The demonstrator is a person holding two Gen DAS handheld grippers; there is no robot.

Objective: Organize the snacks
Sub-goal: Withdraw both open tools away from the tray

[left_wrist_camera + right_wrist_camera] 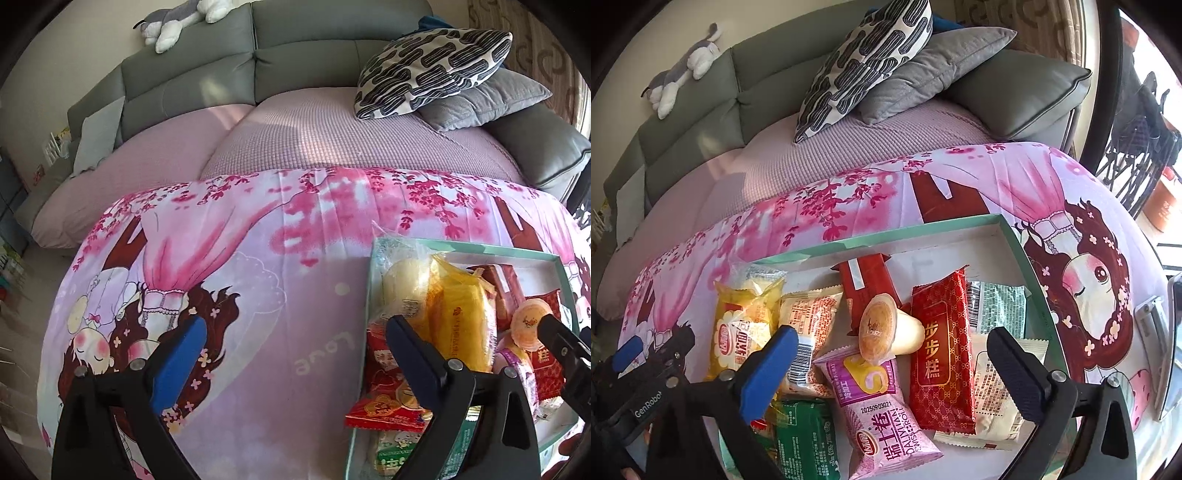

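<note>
Red snack pack [942,354] lengthwise away from camera in tray [886,236]; right gripper [892,354] and left gripper [295,343] tilted downward, both wide open, empty.

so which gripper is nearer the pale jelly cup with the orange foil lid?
Right. The right gripper hovers open just in front of the jelly cup, which sits above the gap between its jaws. The left gripper is off to the cup's left, beyond the yellow bread packet.

Left gripper [295,332] wide open, nothing btwn jaws, over pink cartoon-print cloth [258,295]. Teal-rimmed tray [480,248] at right, w/ yellow cake packet [461,314], red wrapped snacks [384,413], jelly cup [530,323]. Right gripper tip [557,332] beside cup. Grey sofa [295,55], patterned cushion [432,66] behind.
</note>
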